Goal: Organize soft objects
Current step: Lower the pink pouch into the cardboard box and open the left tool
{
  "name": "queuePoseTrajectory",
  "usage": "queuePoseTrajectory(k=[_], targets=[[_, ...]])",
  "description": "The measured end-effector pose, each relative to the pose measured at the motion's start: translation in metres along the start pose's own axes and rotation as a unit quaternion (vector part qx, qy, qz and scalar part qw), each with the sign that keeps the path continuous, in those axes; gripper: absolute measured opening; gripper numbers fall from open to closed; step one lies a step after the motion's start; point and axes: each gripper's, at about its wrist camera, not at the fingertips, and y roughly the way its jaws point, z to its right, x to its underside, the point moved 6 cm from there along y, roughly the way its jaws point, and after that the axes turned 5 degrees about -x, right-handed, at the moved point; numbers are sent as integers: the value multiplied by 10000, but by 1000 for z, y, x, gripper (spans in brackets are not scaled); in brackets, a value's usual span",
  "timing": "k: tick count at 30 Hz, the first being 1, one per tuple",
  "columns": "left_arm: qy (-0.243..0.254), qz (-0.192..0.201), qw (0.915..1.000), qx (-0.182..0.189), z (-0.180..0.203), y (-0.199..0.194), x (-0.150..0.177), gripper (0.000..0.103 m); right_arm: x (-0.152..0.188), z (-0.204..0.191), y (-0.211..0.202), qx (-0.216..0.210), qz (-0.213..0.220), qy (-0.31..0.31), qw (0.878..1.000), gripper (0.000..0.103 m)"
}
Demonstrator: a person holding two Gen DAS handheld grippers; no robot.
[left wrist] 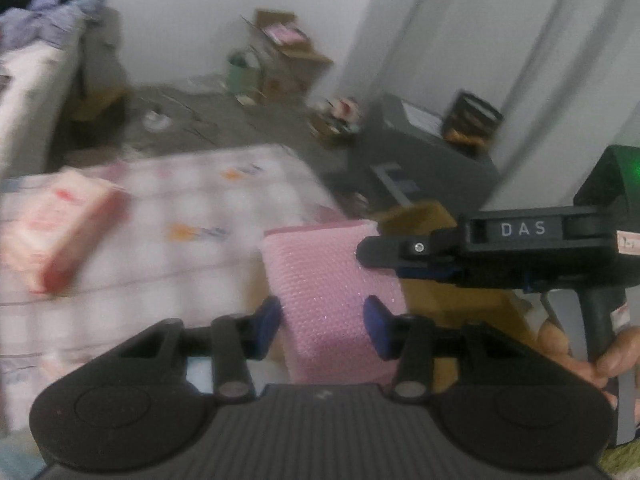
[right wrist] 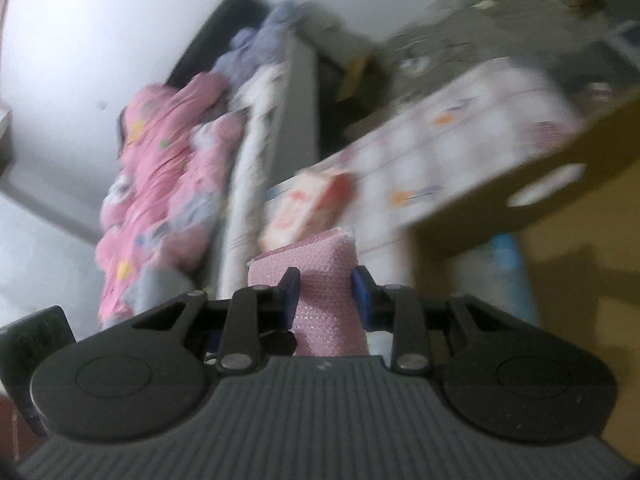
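A pink bubble-wrap bundle is held in the air by both grippers. In the left wrist view my left gripper is shut on its near part, the blue pads pressing both sides. My right gripper comes in from the right, held by a hand, and grips the bundle's far right edge. In the right wrist view the same pink bundle sits squeezed between the pads of my right gripper. Both views are blurred by motion.
A big plastic-wrapped pack of white rolls lies below, with a pink-red tissue pack on it. An open cardboard box stands to the right. Pink patterned bedding is piled at the left. A grey cabinet and floor clutter lie beyond.
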Motion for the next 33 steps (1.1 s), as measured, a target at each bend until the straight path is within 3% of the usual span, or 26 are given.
queuePoseTrajectory(k=[8, 17, 23, 27, 33], targets=[[-228, -869, 9958, 163, 41, 108, 6, 47, -23, 117, -14, 347, 14, 512, 9981, 28], [-277, -1399, 9892, -325, 48, 183, 11, 47, -37, 189, 35, 567, -208, 713, 9956, 27], [-185, -1539, 9864, -540, 47, 198, 15, 49, -35, 213, 60, 641, -400, 830, 9937, 26], [-124, -1431, 9883, -507, 52, 191, 13, 66, -32, 214, 68, 736, -473, 762, 9932, 27], [-127, -1231, 9913, -456, 52, 166, 6, 71, -35, 204, 64, 821, -335, 704, 9936, 28]])
